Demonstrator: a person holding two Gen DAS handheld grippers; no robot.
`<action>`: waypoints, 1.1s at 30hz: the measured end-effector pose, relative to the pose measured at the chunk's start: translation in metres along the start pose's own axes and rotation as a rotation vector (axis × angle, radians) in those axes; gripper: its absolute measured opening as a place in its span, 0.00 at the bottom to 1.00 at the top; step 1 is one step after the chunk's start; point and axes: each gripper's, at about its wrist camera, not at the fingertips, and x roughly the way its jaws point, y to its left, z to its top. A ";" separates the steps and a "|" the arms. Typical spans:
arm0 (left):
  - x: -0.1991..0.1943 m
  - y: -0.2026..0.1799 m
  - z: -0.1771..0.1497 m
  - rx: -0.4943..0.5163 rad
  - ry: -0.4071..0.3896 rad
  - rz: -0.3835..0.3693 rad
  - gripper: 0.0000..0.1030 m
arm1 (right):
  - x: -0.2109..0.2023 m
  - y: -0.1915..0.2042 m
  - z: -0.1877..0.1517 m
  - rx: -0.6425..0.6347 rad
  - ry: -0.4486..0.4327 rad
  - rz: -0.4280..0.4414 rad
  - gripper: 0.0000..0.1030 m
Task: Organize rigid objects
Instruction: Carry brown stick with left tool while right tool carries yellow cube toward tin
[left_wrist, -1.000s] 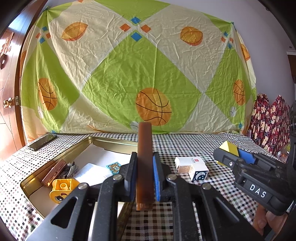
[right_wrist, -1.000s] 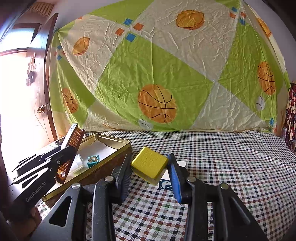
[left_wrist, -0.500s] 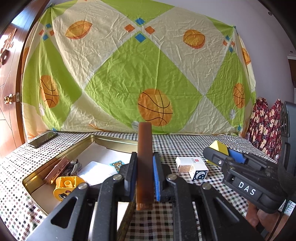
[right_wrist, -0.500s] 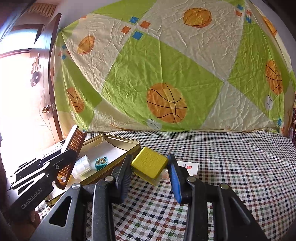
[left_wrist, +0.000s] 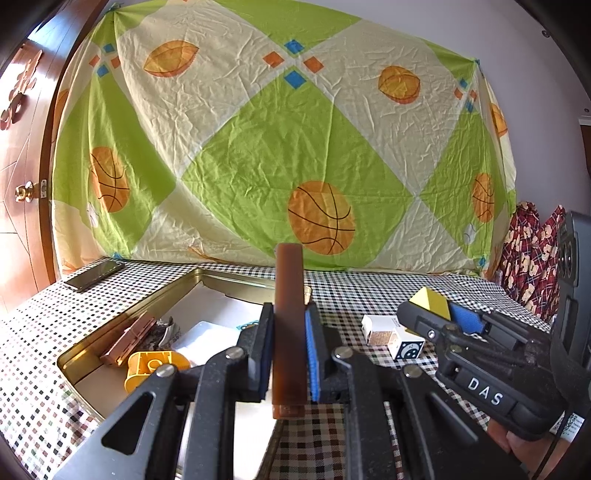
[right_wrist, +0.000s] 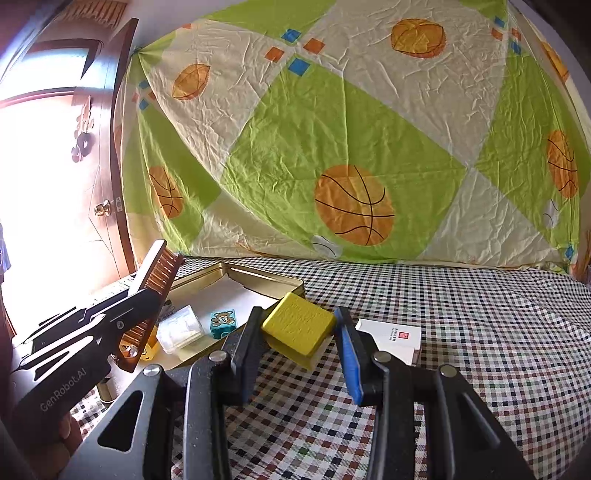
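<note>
Brown comb (left_wrist: 290, 321) teeth show only rightward; right fingers (right_wrist: 343, 347) clamp yellow block (right_wrist: 297, 334).

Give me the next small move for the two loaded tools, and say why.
Probably lower the left tool and release the brown comb into the gold tin: it already hangs over the tin, while the right tool, gripping the yellow block, is over the checked cloth beside it.

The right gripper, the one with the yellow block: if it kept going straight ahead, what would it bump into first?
Probably the white box lying on the checkered tablecloth just past the right gripper and its yellow block; depth is hard to judge.
</note>
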 end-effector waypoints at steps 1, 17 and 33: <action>0.000 0.002 0.000 -0.003 0.001 0.000 0.14 | 0.000 0.002 0.000 -0.003 0.000 0.002 0.39; -0.001 0.025 0.001 -0.026 0.004 0.032 0.14 | 0.010 0.028 0.001 -0.043 0.009 0.041 0.39; 0.002 0.046 0.001 -0.042 0.032 0.066 0.14 | 0.023 0.049 0.004 -0.078 0.030 0.067 0.39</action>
